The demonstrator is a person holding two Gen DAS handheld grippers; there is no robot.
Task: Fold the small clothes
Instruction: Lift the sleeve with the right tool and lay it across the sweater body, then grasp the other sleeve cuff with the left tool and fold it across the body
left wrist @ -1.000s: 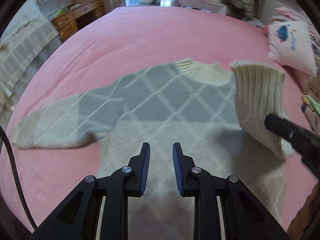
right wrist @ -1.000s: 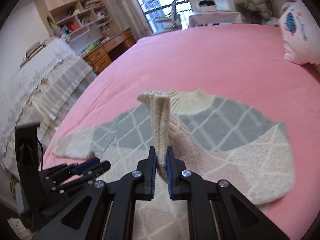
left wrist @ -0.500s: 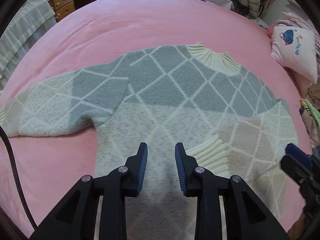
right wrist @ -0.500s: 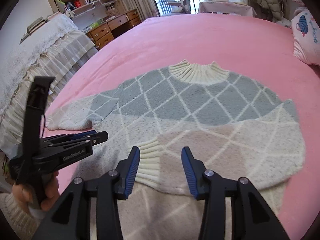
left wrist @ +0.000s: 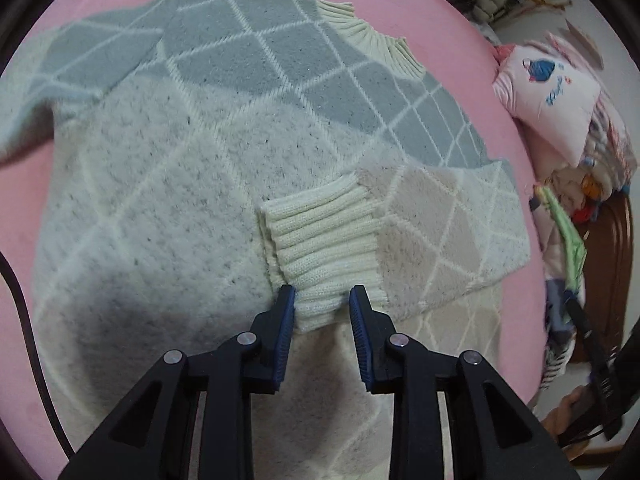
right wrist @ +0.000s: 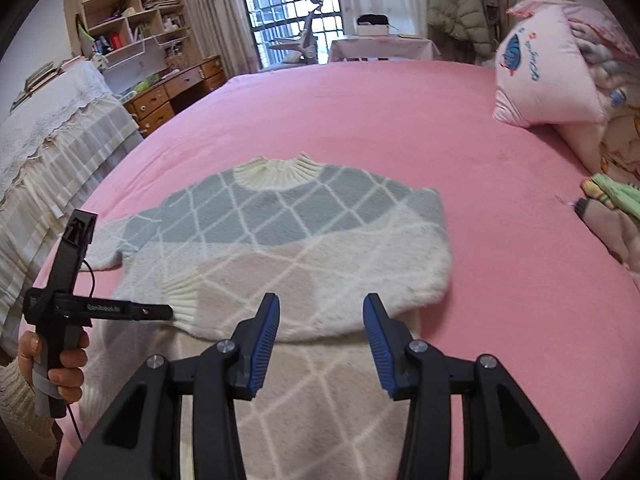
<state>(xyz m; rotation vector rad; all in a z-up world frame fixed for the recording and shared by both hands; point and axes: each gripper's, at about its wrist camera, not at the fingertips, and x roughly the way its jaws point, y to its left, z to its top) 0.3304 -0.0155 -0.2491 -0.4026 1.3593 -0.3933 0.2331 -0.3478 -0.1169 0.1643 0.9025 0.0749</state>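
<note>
The left hand-held gripper points down at the sweater, its jaws a little apart with the corner of the ribbed cuff lying between the blue pads. I cannot tell whether the pads press on the knit; there seems to be a sliver of space on the right side, so I read it as not yet clamped. The right hand-held gripper hangs over the lower body of the sweater with its jaws well apart and nothing between them.

The cuff belongs to the sleeve on the pillow side, which is folded across the chest. The other sleeve lies spread out toward the edge of the pink bed. The collar points away from the person, and the hem is nearest, under both tools. A pink pillow sits well apart at the far right.

The risks from here — the left pads may catch only the outer layer of the cuff, or close on the body fabric under it, so a lift would drag the whole front and undo the fold. A pull on so small a bite of thick, fluffy knit could also slip out. And the folded sleeve lies slanted rather than square, so a next fold over it may come out lopsided — straightening it first looks wise.
</note>
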